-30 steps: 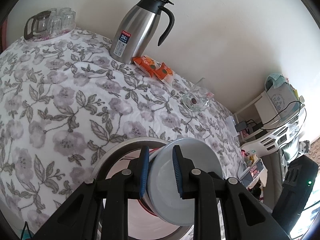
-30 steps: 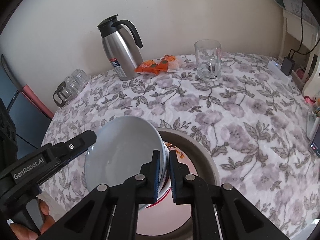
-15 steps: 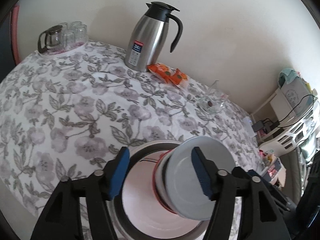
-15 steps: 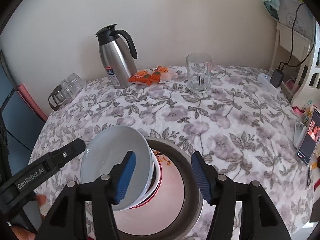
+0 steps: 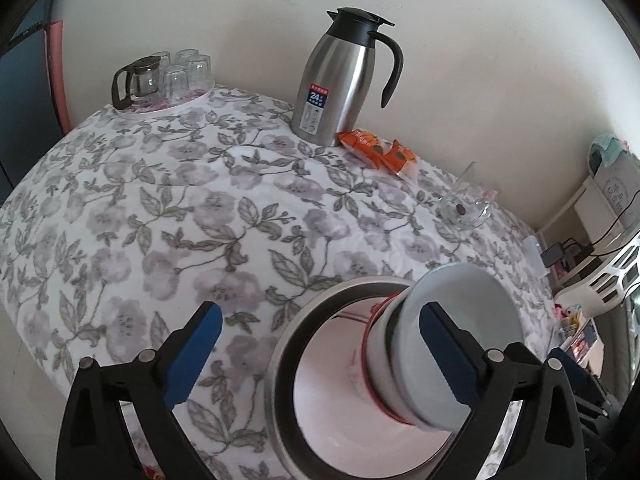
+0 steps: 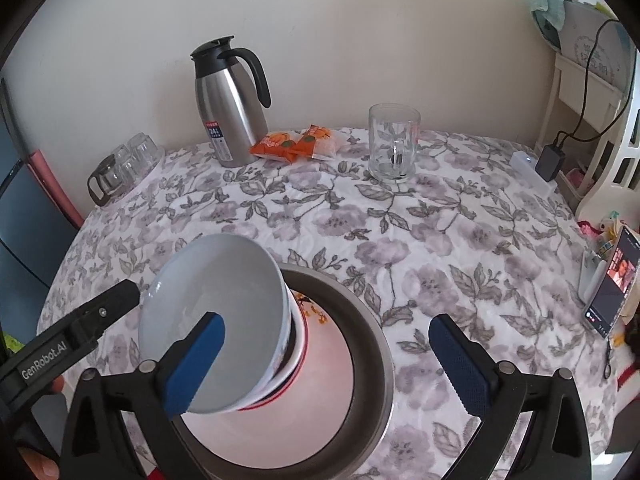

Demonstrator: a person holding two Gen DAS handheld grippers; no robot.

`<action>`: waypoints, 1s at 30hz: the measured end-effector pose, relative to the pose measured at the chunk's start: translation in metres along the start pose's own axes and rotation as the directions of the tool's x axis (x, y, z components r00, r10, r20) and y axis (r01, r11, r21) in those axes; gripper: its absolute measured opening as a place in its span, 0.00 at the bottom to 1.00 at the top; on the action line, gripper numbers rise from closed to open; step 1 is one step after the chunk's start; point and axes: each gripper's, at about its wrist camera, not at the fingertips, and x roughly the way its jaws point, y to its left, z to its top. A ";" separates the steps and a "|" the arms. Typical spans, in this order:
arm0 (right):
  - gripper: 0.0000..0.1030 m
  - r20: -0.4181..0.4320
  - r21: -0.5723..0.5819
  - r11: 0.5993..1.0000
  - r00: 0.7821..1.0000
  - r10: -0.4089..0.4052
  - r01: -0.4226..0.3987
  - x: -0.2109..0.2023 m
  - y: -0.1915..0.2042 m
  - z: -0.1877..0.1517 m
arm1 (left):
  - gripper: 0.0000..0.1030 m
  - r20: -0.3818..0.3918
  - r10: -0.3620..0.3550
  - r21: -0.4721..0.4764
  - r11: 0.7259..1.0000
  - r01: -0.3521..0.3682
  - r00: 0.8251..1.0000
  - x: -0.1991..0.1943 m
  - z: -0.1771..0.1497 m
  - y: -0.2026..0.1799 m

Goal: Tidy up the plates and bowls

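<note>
A: Where are the bowls?

B: A stack of bowls [image 6: 224,328] leans on its side inside a steel basin [image 6: 360,320] at the near edge of the table [image 6: 400,240]. The top one is white; the one under it has a red rim. The basin's inside looks pink.

A: Is either gripper holding them?

B: No. The right gripper [image 6: 326,364] has its jaws opening, already wide. Its left pad crosses in front of the white bowl's mouth, the right pad stands over the cloth beside the basin. Neither presses on anything.

A: And the left one?

B: The left gripper [image 5: 320,360] is opening too, and wide. In its own view the stack [image 5: 448,344] sits by its right pad and the basin [image 5: 288,360] lies between the pads; I cannot tell if that pad touches the bowl, but there is no squeeze. In the right view its black arm [image 6: 80,332] comes in from the left, tip near the white bowl's rim.

A: What else is on the table?

B: A steel jug [image 6: 228,112] by the wall, orange snack packs [image 6: 296,144] beside it, a glass mug [image 6: 394,142] to the right, and a glass pot with tumblers [image 6: 124,164] on the far left. A phone [image 6: 610,284] stands at the right edge.
</note>
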 end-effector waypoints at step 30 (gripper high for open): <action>1.00 0.004 -0.126 0.992 1.000 0.021 -0.020 -0.033 -0.055 -0.067 | 0.96 -0.065 0.068 0.154 0.986 -0.058 0.996 -0.038 -0.084 -0.048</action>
